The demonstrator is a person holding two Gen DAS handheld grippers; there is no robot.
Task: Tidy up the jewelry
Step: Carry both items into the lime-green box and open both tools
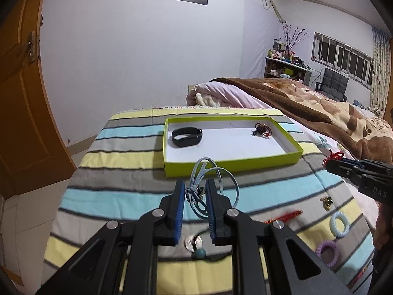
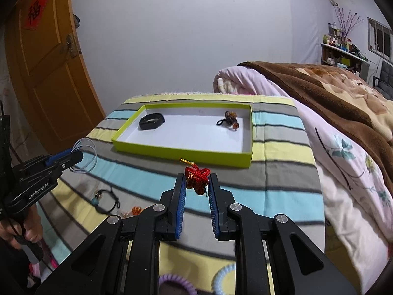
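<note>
While you carried both pieces toward the green tray (image 1: 233, 166), each gripper was already loaded: your left gripper (image 1: 195, 191) was clenched on the knot of a pale blue cord necklace (image 1: 213, 172), whose loops hung free ahead of and below the pads, and your right gripper (image 2: 198, 184) was clamped on a red knotted charm (image 2: 196, 175) with a small gold tip pointing toward the tray. Both pieces were off the striped cloth (image 1: 118, 194), just short of the tray's near wall. Inside the tray, a black band (image 1: 187, 136) lay at the far left and a dark beaded piece (image 1: 261, 130) at the far right, leaving the middle bare. To finish this step well, you probably needed to clear the near wall with the dangling loops before lowering, set each piece in the bare middle, apart from the others, and release only once it rested on the floor. A lilac coil tie (image 1: 328, 250), a pale coil tie (image 1: 340, 223) and other small pieces remained on the cloth.
</note>
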